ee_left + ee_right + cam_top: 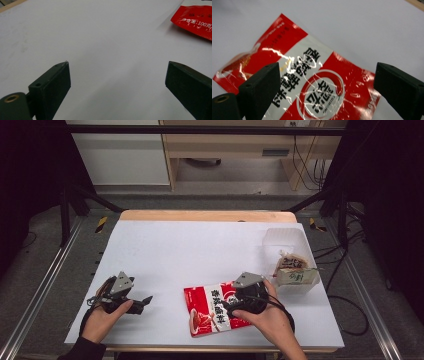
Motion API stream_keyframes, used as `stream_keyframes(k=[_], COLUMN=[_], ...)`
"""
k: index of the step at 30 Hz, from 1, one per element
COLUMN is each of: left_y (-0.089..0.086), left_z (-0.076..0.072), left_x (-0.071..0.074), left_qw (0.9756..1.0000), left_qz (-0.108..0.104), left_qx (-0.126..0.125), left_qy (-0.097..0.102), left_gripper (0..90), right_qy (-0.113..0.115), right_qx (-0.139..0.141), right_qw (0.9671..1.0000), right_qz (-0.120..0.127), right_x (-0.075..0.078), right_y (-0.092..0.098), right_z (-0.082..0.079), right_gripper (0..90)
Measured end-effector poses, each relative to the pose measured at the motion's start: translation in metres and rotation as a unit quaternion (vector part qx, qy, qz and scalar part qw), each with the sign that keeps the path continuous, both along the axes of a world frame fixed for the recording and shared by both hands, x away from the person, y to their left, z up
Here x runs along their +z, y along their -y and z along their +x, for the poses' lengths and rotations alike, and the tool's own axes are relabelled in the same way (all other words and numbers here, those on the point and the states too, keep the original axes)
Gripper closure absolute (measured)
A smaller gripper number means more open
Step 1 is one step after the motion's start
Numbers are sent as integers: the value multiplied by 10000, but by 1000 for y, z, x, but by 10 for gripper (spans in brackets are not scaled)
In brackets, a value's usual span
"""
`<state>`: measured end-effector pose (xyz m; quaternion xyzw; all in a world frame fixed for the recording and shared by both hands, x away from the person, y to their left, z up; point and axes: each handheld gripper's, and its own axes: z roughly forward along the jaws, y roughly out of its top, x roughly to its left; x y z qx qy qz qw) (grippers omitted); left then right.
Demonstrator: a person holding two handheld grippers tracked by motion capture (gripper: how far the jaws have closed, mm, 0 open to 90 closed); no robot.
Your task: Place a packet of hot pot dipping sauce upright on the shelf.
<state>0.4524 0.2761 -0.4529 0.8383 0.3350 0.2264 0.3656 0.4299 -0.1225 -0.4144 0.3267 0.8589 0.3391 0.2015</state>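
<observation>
A red and white snack bag (205, 312) with black characters lies flat on the white table (200, 245) near the front edge. My right gripper (228, 308) hovers just over it, held in a hand. In the right gripper view the bag (312, 75) lies under and between the wide-apart jaws of the right gripper (327, 70), and the pads do not press on it. My left gripper (145, 301) rests at the front left, pointing right, open and holding nothing. In the left gripper view the left gripper (117, 67) looks over bare table, with a corner of the bag (197, 20) at the top right.
A clear plastic container (285, 237) stands at the table's right edge and holds two wrapped food packs (295, 270). A wooden strip (207, 216) runs along the table's far edge. Black frame bars and cables surround the table.
</observation>
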Motion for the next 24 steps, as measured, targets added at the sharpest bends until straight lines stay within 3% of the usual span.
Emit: stream_keyframes(k=[4,12,15,24], left_y=[3,15,20,33], left_z=[-1,-4,-6,-9], left_x=[0,-2,-3,-5], left_qw=[10000,9997,9994,9988], left_qz=[43,145,203,246], left_qx=[-64,-196,-269,-429], left_qy=[-2,0,-7,-10], left_gripper=[60,60,61,61], right_qy=[-51,-315,-381,-643], right_qx=[-100,-426,-504,-711], right_qw=[9999,9984,9975,9947], right_qz=[-58,176,314,359], right_x=[-9,-28,-35,-52], right_y=[10,38,44,49], right_z=[-7,-23,-25,-22], right_gripper=[82,87,83,87])
